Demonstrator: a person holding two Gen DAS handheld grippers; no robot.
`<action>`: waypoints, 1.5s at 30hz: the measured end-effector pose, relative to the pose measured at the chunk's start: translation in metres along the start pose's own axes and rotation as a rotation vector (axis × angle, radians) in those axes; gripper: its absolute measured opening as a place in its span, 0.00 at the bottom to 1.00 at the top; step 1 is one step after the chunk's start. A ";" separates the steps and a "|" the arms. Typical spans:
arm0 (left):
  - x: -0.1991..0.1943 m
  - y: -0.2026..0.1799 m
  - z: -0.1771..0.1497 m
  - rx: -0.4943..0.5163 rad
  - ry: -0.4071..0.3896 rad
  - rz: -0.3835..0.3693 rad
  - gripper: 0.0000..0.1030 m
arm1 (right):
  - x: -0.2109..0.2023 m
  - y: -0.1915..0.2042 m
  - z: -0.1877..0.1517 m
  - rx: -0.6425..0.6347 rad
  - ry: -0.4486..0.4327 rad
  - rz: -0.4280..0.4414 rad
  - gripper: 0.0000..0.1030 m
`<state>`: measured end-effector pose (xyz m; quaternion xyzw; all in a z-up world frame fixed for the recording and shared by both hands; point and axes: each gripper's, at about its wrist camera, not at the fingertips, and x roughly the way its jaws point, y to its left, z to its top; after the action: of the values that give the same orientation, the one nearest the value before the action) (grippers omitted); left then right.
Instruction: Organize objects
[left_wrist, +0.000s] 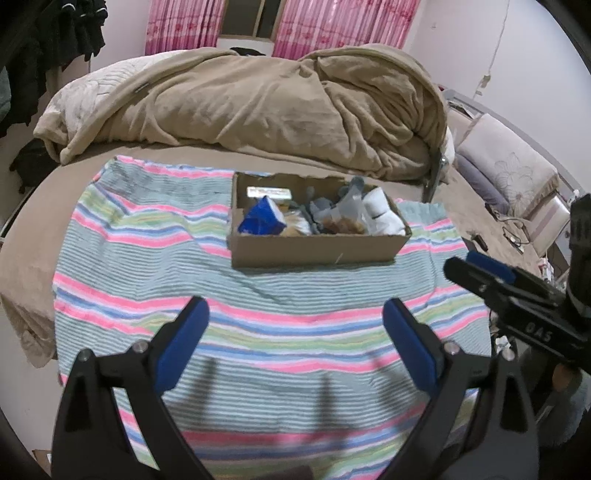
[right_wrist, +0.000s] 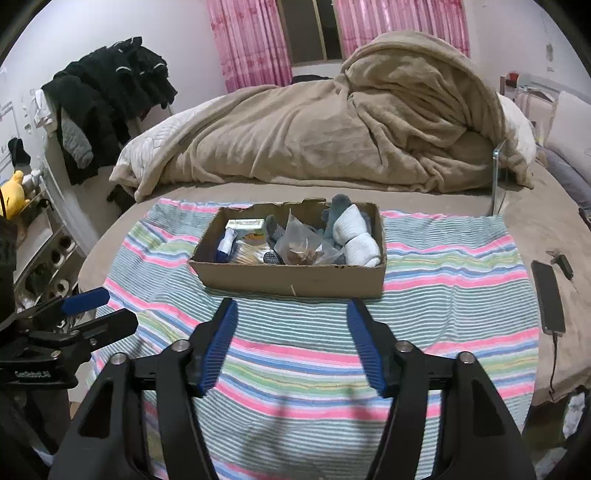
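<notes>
Brown open-topped cardboard box (right_wrist: 291, 273) sits at centre frame in the right wrist view, resting on a striped towel of pink, green, blue and white bands (right_wrist: 443, 273) spread over the bed. In the left wrist view the same box (left_wrist: 314, 249) lies slightly above centre, right of the midline.

Box contents, right wrist view: rolled white socks (right_wrist: 360, 236) at the right end, grey socks (right_wrist: 338, 208) behind them, a clear plastic bag with brown contents (right_wrist: 303, 245) in the middle, a white and green flat packet (right_wrist: 245, 224) at the far left corner, and a blue and white item (right_wrist: 225, 245) against the left wall. All lie inside the box walls.

Left gripper (left_wrist: 295, 319): blue-padded fingers spread wide apart, nothing between them, hovering over the towel in the lower part of the frame, short of the box. It also shows at the lower left of the right wrist view (right_wrist: 99, 310).

Right gripper (right_wrist: 291, 319): jaws likewise apart, empty, tips just short of the near wall of the box. It appears at the right edge of the left wrist view (left_wrist: 476, 267).

Crumpled tan fleece blanket (right_wrist: 332, 140) heaped across the upper middle. Black smartphone with cable (right_wrist: 549, 297) on the bedsheet at right, off the towel. Pink curtains (right_wrist: 251, 40) at top. Dark clothes (right_wrist: 107, 96) piled at upper left.
</notes>
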<state>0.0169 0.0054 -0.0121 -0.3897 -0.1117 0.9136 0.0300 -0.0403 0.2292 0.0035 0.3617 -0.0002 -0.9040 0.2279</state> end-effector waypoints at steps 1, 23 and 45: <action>-0.003 0.000 -0.001 0.002 -0.001 0.004 0.93 | -0.003 0.001 -0.001 -0.002 -0.005 0.001 0.70; -0.032 0.006 0.005 0.059 -0.032 0.052 0.93 | -0.031 0.011 -0.002 -0.013 -0.017 -0.006 0.71; -0.031 0.008 0.009 0.048 -0.032 0.061 0.93 | -0.023 0.011 0.003 -0.016 0.002 0.003 0.71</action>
<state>0.0320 -0.0084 0.0139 -0.3773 -0.0783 0.9227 0.0096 -0.0230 0.2284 0.0227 0.3608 0.0068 -0.9032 0.2322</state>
